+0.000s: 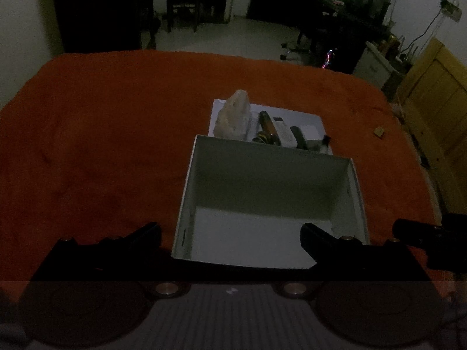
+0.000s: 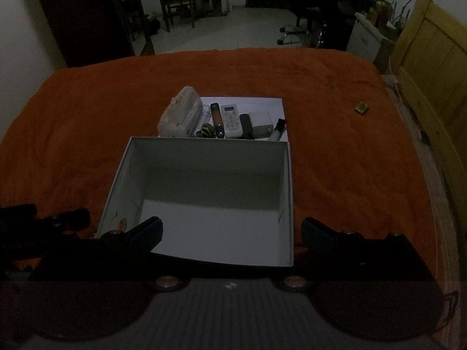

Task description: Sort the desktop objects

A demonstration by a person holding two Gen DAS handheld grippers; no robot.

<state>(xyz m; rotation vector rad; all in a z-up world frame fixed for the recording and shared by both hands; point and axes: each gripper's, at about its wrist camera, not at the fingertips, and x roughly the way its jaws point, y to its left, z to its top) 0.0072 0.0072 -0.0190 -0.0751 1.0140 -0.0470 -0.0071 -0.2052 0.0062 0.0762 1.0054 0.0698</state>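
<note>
An empty white box (image 2: 287, 180) stands on the orange cloth, also in the left wrist view (image 1: 186, 186). Behind it, on a white sheet (image 2: 262, 102), lie a clear plastic case (image 2: 181, 113), a dark tube (image 2: 216, 116), a white remote (image 2: 230, 119), a black bar (image 2: 246, 125), a white adapter (image 2: 261, 124) and a small pen-like item (image 2: 278, 128). The case (image 1: 233, 116) and remote (image 1: 283, 131) show in the left wrist view. My left gripper (image 1: 230, 236) and right gripper (image 2: 230, 230) are open and empty, held above the box's near edge.
A small brown square object (image 2: 361, 107) lies on the orange cloth (image 2: 73, 134) at the right, also in the left wrist view (image 1: 378, 131). A yellow wooden board (image 2: 432, 67) stands past the right edge. Chairs and dark furniture stand beyond the far edge.
</note>
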